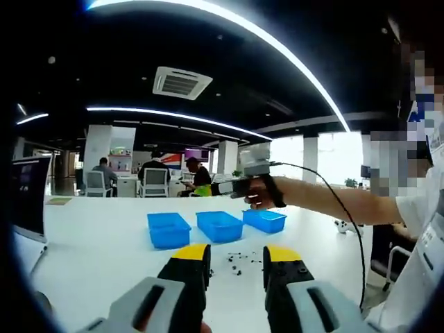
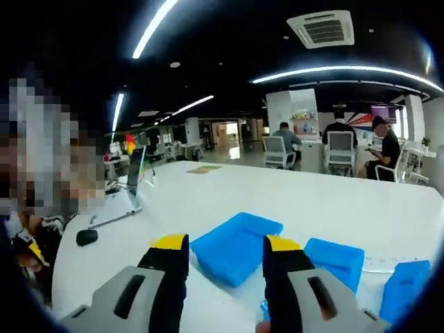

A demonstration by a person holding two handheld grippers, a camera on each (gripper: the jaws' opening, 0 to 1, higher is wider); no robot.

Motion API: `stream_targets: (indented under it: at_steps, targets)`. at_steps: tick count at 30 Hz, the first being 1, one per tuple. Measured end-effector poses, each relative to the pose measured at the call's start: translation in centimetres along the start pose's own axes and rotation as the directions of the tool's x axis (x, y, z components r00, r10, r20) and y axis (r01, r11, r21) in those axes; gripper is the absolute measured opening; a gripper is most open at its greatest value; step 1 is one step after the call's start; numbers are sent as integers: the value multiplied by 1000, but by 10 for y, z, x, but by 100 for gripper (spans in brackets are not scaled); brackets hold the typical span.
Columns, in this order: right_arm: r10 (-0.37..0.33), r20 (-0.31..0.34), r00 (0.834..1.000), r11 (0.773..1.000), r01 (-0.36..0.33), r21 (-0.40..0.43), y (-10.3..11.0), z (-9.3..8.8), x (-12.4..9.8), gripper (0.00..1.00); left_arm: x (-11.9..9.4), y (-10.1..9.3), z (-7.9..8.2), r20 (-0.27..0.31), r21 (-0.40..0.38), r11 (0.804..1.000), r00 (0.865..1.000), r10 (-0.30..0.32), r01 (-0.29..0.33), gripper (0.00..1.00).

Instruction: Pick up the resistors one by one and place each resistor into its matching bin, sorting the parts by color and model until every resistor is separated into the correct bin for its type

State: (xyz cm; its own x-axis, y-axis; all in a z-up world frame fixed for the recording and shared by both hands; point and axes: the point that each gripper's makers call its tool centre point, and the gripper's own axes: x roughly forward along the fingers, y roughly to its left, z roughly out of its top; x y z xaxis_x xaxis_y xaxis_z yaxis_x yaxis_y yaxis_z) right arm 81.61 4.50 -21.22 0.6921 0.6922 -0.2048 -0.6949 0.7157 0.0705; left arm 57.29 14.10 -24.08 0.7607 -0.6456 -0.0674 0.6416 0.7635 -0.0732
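Note:
Several small dark resistors [image 1: 239, 262] lie scattered on the white table [image 1: 97, 243], just beyond my left gripper [image 1: 236, 257], which stands open with nothing between its yellow-tipped jaws. Behind them three blue bins stand in a row: left [image 1: 168, 230], middle [image 1: 219, 226], right [image 1: 264, 220]. A hand holds my right gripper [image 1: 216, 188] in the air above the right bin. In the right gripper view my right gripper [image 2: 225, 246] is open and empty, hovering over the bins [image 2: 236, 248] [image 2: 335, 260] [image 2: 402, 288].
An open laptop [image 1: 28, 198] [image 2: 133, 179] stands at the table's end, with a black mouse [image 2: 87, 237] beside it. A cable [image 1: 347, 222] trails from the right gripper. People sit at desks [image 1: 154, 182] far behind.

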Motion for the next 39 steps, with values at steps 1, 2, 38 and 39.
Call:
stream_targets:
  at_steps: [1,2,38,39]
  targets:
    - [-2,20,1000,1000,2,-9,0,6,-12,44,1,-1,0,0,1,1000,1000,-1,1,32]
    - [-4,25,1000,1000,4,-15,1,6,-26,43,1,-2,1,1,2,1000,1000,-3,3,32]
    - [-136,153,979,991,133,27,19,-77,-291,40,12,-12,-8,-24,9,999,999,-37,37,32]
    - [-141,149,979,990,141,13,18,-78,-291,40,12,-12,-7,-24,9,999,999,-39,39,32]
